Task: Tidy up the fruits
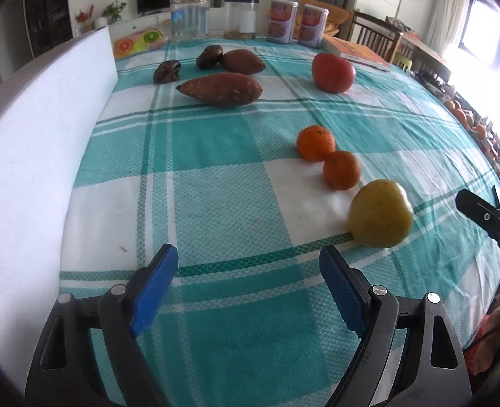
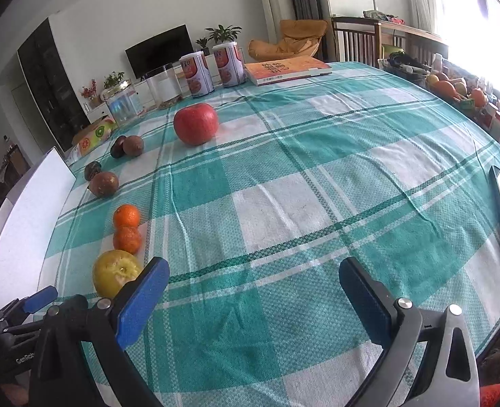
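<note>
Both tongs hover wide open and empty over a tabletop [image 1: 216,169] spread with a teal-and-white checked cloth. The left tongs [image 1: 248,266] hold their blue pads far apart above bare cloth, with a yellow fruit [image 1: 380,218] lying just beyond the right-hand pad. The right tongs [image 2: 253,279] gape equally wide over the near edge of the cloth, gripping nothing.

Past the yellow fruit two oranges [image 1: 316,142] [image 1: 341,169] lie touching, the three forming a short diagonal row. A red apple [image 1: 333,72] sits alone farther back, well apart from the row. To its left lie two sweet potatoes [image 1: 221,89] [image 1: 243,61], and beside them two dark fruits [image 1: 167,71] [image 1: 209,56], one of which touches the farther potato.

Along the far edge stand two printed tins [image 1: 282,20], a clear jar [image 1: 190,17], a fruit-patterned box [image 1: 139,41] and an orange book [image 2: 285,68]. A white board [image 1: 39,135] runs along the left side.
</note>
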### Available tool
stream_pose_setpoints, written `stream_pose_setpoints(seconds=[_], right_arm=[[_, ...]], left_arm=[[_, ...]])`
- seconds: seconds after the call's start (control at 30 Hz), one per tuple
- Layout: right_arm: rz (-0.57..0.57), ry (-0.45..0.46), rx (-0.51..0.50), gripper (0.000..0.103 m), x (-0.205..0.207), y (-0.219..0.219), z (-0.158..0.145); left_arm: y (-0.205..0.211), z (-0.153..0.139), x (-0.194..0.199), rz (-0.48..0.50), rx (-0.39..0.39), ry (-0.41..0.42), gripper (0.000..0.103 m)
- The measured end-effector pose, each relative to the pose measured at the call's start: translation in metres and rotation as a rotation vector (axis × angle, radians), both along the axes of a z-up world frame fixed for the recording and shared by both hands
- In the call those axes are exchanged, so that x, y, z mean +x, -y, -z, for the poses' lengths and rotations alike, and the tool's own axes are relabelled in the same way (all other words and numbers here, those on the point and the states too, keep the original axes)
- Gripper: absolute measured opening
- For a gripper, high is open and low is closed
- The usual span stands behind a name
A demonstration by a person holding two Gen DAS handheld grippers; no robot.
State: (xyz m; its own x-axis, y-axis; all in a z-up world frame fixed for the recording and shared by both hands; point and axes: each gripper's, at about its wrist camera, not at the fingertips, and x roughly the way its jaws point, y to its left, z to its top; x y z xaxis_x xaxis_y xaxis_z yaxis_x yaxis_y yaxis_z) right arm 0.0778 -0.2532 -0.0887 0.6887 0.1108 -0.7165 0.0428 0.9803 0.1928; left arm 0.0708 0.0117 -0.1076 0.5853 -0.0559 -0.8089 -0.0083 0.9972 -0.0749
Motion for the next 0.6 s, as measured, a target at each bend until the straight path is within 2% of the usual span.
stream_pose_setpoints(seconds=[0.1, 0.37, 0.6], right_arm=[[0.013, -0.007, 0.000, 0.100, 0.0003, 0.0017, 0.0014], [0.019, -0.026, -0.016, 0.100, 0.0024, 0.0007, 0.0045], [0.022, -0.035, -0.009, 0.100, 0.0032, 0.0017, 0.0055]], left_arm=[[0.0008, 0.0033, 0.0037, -0.003, 0.056, 0.032, 0.087], [0.0027, 0.0048, 0.0069, 0.000, 0.073, 0.024, 0.094], [0.0032, 0.0051, 0.0072, -0.001, 0.076, 0.023, 0.094]])
